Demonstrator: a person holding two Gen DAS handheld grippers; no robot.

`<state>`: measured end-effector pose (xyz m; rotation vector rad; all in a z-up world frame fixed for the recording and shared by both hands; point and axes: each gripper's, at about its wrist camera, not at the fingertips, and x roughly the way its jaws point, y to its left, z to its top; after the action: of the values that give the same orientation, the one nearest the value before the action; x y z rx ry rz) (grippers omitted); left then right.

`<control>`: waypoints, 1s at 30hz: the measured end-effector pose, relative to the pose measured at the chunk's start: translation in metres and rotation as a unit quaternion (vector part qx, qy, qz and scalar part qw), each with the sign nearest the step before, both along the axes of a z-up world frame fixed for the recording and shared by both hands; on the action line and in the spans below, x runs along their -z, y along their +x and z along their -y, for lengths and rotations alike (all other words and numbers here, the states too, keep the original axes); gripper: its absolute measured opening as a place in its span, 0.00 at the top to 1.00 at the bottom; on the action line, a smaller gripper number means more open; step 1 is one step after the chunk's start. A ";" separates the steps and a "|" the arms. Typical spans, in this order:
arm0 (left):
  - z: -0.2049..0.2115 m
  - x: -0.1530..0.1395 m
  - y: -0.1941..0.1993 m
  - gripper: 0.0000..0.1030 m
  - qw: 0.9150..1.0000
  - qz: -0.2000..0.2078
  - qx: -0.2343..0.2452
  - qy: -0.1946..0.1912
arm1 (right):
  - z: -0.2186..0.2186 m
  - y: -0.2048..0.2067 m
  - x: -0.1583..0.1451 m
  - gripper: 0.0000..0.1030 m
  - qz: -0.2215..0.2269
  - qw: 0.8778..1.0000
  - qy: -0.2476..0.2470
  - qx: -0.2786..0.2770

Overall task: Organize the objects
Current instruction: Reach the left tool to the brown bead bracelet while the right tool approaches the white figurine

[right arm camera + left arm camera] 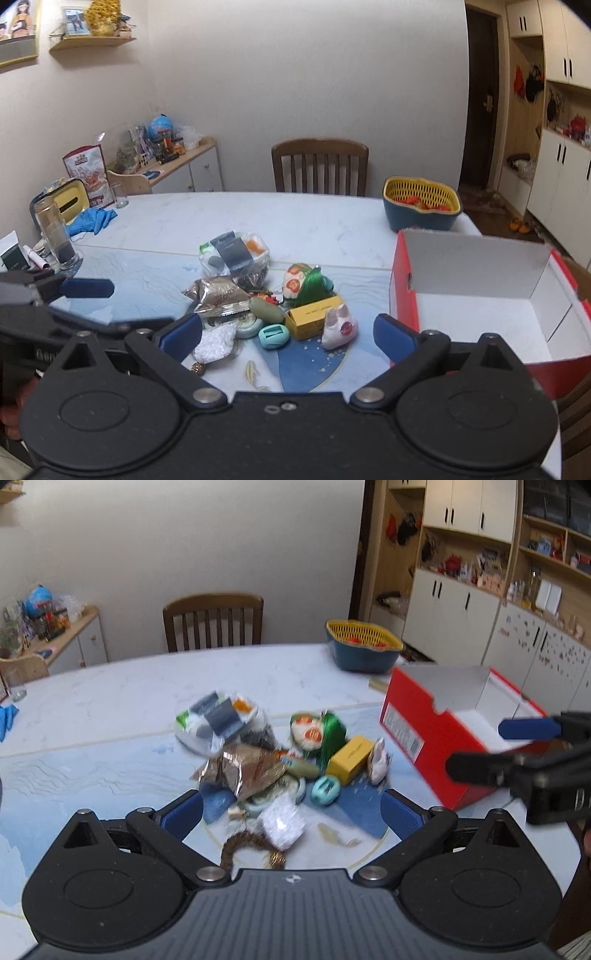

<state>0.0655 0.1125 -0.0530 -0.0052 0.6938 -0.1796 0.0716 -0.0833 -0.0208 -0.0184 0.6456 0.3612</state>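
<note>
A pile of small objects lies mid-table: a clear bag of packets (218,720) (234,253), a brown foil packet (243,768) (218,295), a yellow box (349,758) (308,319), a teal oval case (325,790) (273,336), a white-pink plush (378,762) (340,326), a green tasselled ornament (319,734) (306,282). An open red shoebox (436,734) (480,295) stands right of the pile. My left gripper (291,812) is open over the pile's near edge, holding nothing. My right gripper (288,334) is open and empty, near the plush and box.
A yellow-and-blue basket (364,646) (421,206) sits at the table's far right. A wooden chair (214,624) (319,166) stands behind the table. A glass jar (55,236), blue gloves (92,219) and a tissue box (70,201) are at the table's left.
</note>
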 end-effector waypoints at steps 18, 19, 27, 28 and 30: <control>-0.021 0.076 0.036 0.03 0.996 -0.058 0.049 0.049 | -0.017 0.071 0.055 0.24 -0.082 0.995 -0.029 0.051; -0.022 0.079 0.038 0.04 0.995 -0.061 0.054 0.049 | -0.018 0.074 0.059 0.24 -0.087 0.994 -0.032 0.054; -0.026 0.099 0.053 0.16 0.992 -0.085 0.073 0.055 | -0.030 0.096 0.082 0.35 -0.103 0.990 -0.070 0.064; -0.027 0.101 0.054 0.16 0.992 -0.088 0.073 0.053 | -0.030 0.100 0.084 0.37 -0.106 0.990 -0.071 0.066; -0.029 0.103 0.056 0.17 0.992 -0.091 0.075 0.051 | -0.031 0.106 0.090 0.39 -0.109 0.989 -0.076 0.067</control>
<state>0.1212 0.1418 -0.1558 0.1300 0.8865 -0.2901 0.1773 -0.0523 -0.1104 -0.0821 0.8855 0.1841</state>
